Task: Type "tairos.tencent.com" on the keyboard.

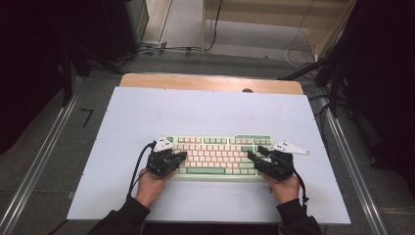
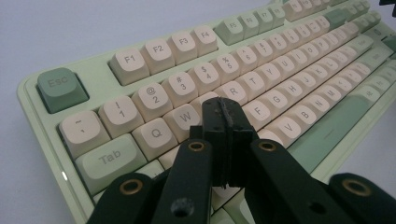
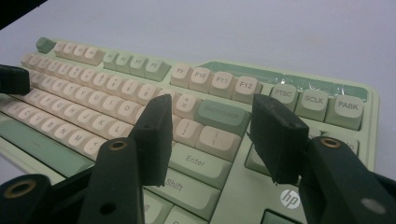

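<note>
- On the pale table (image 1: pixel 147 112), near my edge, the green-and-cream keyboard (image 1: pixel 220 155) lies flat between both hands.
- My right gripper (image 3: pixel 219 135) stands partly open over the Enter and backspace keys, holding nothing; lowered carelessly, I judge its two jaws could strike several keys together.
- My left gripper (image 2: pixel 224 122) is fully closed and empty, its tip at the E/D keys; a skewed press might catch a neighbouring cap.

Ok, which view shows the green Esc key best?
The left gripper view: the green Esc key sits large at the pale-green keyboard's corner, its label readable. The right gripper view shows it small and far off, label unreadable. In the high view it is too small to tell apart.
</note>
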`<action>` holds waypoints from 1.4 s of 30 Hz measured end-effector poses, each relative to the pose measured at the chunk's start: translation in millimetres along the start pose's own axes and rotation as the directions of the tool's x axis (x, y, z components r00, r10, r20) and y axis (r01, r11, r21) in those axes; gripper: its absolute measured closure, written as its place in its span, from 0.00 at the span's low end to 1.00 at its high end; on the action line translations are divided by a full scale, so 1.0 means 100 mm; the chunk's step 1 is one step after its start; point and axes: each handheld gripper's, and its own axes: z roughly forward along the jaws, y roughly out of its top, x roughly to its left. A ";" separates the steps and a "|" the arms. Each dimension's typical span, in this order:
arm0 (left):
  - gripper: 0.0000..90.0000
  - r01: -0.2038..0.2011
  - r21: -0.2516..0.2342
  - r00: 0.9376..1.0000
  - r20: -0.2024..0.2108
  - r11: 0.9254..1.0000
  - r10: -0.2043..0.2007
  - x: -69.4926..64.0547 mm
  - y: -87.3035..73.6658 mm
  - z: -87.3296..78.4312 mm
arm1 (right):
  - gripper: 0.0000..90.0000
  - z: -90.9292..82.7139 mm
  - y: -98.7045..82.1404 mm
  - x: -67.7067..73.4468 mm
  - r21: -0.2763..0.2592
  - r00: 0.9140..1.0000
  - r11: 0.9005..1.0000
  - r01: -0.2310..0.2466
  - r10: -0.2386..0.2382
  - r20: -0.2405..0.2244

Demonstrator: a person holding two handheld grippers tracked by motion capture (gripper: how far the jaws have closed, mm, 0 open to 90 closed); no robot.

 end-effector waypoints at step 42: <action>0.43 0.050 -0.134 0.994 -0.089 0.990 -0.062 0.05 -0.13 -0.27 | 0.97 0.15 -0.05 0.30 0.043 0.993 0.996 0.076 -0.072 -0.098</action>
